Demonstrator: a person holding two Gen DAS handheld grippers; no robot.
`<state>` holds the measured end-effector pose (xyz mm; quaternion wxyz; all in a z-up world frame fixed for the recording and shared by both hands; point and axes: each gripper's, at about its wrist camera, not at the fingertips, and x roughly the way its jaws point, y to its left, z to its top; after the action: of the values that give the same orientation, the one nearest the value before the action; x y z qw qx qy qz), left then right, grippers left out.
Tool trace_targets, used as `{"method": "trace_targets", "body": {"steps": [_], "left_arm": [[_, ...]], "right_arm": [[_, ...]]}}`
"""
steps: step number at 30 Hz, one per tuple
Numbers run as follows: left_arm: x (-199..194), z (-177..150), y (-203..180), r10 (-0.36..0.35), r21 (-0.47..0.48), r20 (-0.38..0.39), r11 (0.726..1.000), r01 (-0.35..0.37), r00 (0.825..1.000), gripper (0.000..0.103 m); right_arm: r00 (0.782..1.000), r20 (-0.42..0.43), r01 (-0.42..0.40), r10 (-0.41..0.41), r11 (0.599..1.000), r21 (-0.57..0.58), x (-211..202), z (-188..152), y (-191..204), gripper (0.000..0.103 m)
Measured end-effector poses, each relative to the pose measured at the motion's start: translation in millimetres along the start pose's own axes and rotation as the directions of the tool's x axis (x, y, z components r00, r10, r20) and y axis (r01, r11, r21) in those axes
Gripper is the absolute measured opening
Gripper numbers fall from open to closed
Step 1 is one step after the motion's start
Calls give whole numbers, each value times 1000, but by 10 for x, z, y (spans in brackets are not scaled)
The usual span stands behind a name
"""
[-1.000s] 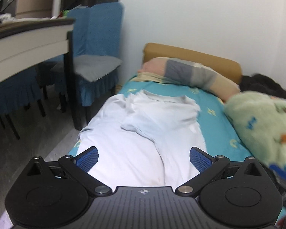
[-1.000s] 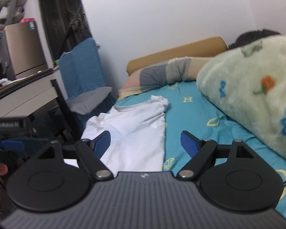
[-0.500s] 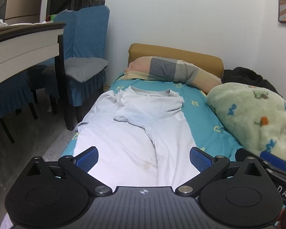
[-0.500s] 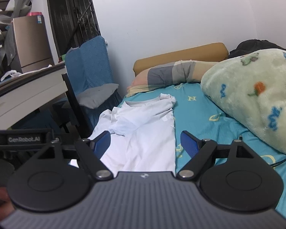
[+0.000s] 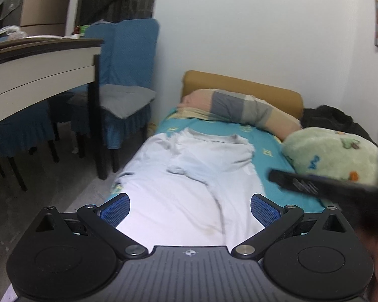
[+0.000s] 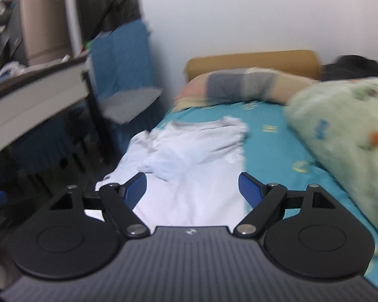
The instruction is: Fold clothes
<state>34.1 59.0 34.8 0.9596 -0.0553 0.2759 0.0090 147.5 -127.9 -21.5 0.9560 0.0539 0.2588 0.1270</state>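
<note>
A white T-shirt (image 5: pixel 189 181) lies spread on the teal bed sheet (image 5: pixel 272 151), collar toward the far pillow, with one sleeve folded in over the chest. It also shows in the right wrist view (image 6: pixel 189 171). My left gripper (image 5: pixel 190 207) is open and empty, above the shirt's near hem. My right gripper (image 6: pixel 192 187) is open and empty, above the shirt's lower part. The right gripper's body shows blurred in the left wrist view (image 5: pixel 315 183), right of the shirt.
A striped pillow (image 5: pixel 239 108) and brown headboard (image 5: pixel 242 85) lie at the far end. A green fleece blanket (image 5: pixel 335 153) is bunched on the right. A desk (image 5: pixel 37 65) and blue-covered chairs (image 5: pixel 128 75) stand left of the bed.
Both grippers have moved; the right gripper has swung in to the right of the shirt in the left view. Both stay open. The shirt has not moved.
</note>
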Motion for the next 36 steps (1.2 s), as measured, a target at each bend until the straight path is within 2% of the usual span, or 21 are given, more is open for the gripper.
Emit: {"method": "trace_targets", "body": {"steps": [4,7,10,12,14,16,17,20,21,22,23,24,25,30,33,36], "left_arm": [[132,27,312,15,-100,-24,995,-18,1000,103],[327,3,622,92,-204,-49,974,-100,995,103],[524,-22,933,166,-303,-82,935,-183,983,103],[655,-38,1140,212,-366,-108,900,-238,971,103],[793,-58,1327,250,-422,-141,860,-287,958,103],[927,-83,1460,276,-457,-174,827,-326,945,103],[986,-92,1496,287,-460,-184,820,-340,940,103],[1162,-101,1522,290,-450,-215,818,-358,933,103],[1201,-104,1511,285,-448,-216,821,-354,934,103],[1232,-103,1497,283,-439,-215,827,-351,935,103],[1258,-99,1480,286,-426,-215,833,-353,934,103],[1265,-98,1482,288,-420,-214,835,-354,933,103],[1270,-97,1485,291,-415,-212,838,-356,933,103],[1227,-137,1426,316,-428,-175,828,-361,932,103],[1140,-156,1428,328,-438,-141,825,-356,934,103],[1069,-152,1368,328,-428,-117,835,-345,937,103]], "right_arm": [[993,-95,-90,72,977,-194,819,318,544,82],[972,-203,-186,122,925,-332,1528,429,1092,81],[932,-319,-302,172,855,-422,2230,413,1664,78],[897,-393,-382,204,803,-457,2653,321,2045,77],[867,-457,-438,201,744,-505,3029,148,2401,77],[848,-509,-466,147,664,-584,3358,-95,2716,77],[855,-500,-454,135,660,-598,3398,-123,2741,77],[888,-445,-396,112,679,-619,3423,-132,2717,70],[898,-427,-376,104,684,-625,3432,-134,2709,70],[908,-408,-356,96,690,-630,3440,-137,2701,65],[917,-389,-336,87,695,-636,3448,-140,2693,47],[926,-370,-315,79,700,-640,3457,-143,2685,34],[934,-350,-295,70,705,-645,3465,-146,2677,12],[967,-252,-191,25,727,-660,3506,-160,2636,10],[997,-68,-73,46,875,-479,3068,223,2068,9],[992,127,12,19,972,-233,2594,636,1459,6]]}}
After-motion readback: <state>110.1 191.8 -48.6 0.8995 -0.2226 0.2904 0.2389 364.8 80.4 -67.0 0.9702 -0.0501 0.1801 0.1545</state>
